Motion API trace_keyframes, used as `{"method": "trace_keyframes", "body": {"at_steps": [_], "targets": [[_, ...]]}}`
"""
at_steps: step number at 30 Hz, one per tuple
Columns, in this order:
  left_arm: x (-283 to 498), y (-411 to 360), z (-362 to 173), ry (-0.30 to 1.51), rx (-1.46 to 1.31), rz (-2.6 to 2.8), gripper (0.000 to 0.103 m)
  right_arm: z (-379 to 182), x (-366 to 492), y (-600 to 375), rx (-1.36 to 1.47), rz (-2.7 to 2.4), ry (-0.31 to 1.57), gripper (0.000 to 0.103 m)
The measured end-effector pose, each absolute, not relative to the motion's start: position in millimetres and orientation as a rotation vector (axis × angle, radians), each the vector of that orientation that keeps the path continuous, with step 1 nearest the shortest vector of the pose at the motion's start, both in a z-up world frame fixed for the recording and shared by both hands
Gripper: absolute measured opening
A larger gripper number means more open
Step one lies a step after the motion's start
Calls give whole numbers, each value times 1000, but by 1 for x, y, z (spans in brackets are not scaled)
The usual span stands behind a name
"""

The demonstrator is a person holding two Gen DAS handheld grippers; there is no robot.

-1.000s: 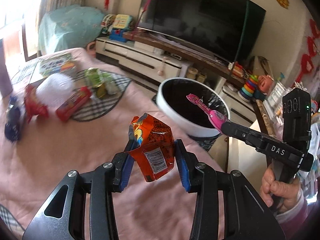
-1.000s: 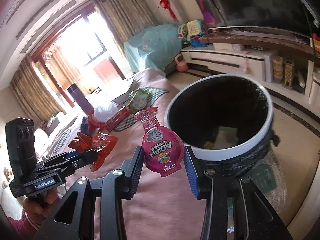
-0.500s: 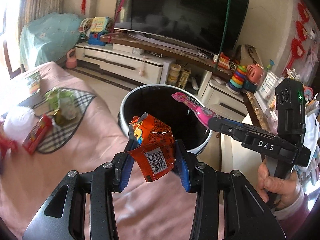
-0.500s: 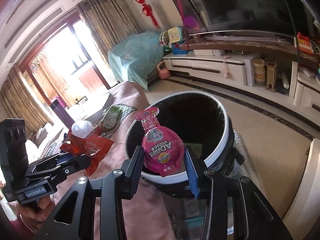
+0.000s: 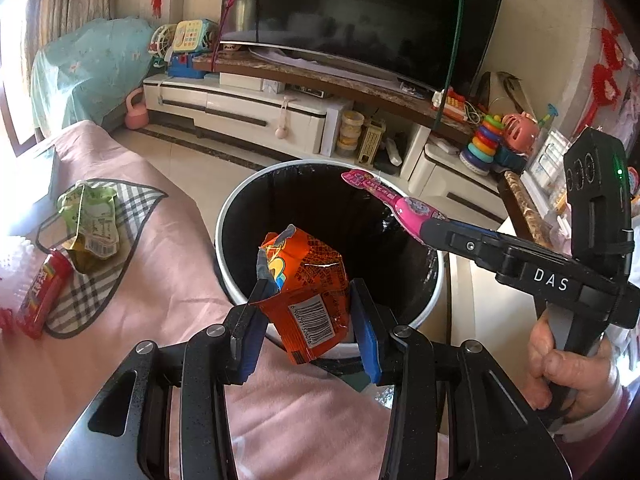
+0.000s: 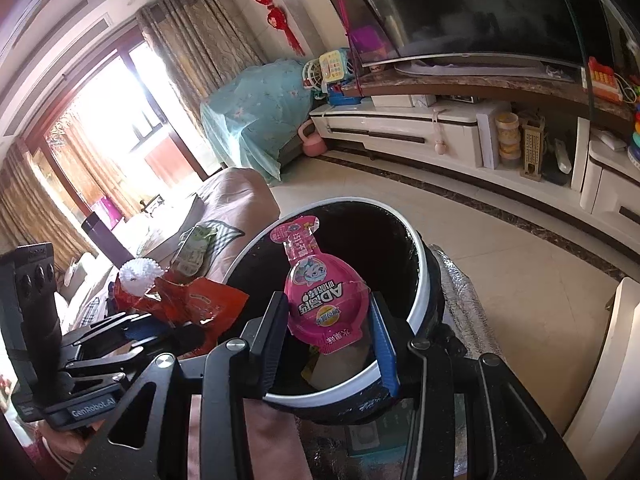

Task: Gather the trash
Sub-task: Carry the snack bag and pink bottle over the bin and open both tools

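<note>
Crinkled orange foil wrapper [image 5: 306,292] pinched in left gripper [image 5: 308,326], now above white-rimmed round bin [image 5: 434,292], formerly short of it. Glossy pink teardrop pouch [image 6: 326,300] clamped in right gripper [image 6: 330,338], now directly over bin mouth. Green packet [image 5: 90,224] left of bin on pink cloth [image 5: 168,288].

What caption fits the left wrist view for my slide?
Left gripper holds an orange snack wrapper above the black-lined trash bin, right gripper alongside with a pink packet.
</note>
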State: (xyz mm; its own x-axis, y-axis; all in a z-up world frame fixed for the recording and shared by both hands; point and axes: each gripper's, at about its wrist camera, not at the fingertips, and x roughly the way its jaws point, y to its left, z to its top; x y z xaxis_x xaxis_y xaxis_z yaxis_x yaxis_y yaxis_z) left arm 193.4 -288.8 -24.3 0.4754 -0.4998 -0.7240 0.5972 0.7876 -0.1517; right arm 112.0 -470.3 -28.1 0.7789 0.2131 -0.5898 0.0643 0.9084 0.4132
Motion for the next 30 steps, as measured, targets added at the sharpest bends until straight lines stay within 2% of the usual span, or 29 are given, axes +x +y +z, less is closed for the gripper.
{"method": "trace_keyframes", "body": {"at_steps": [10,11,12,15,20,25,30], "targets": [[205,-301,-32,863,153,-679,42,-28,127,-475,423,79,702,43],[206,-302,-33,869,151,-679,46,-29,129,-476,430,79,704,44],[207,-301,-33,877,147,-679,56,-30,131,-478,440,81,705,45],[205,-294,-31,865,128,-663,66,-30,130,-481,464,85,705,63],[196,-272,-28,854,80,-648,68,-25,117,-478,472,70,671,67],[178,-235,-27,836,21,-586,74,-18,105,-466,496,82,623,92],[160,-184,-29,821,-31,-488,75,-10,97,-430,483,119,606,99]]}}
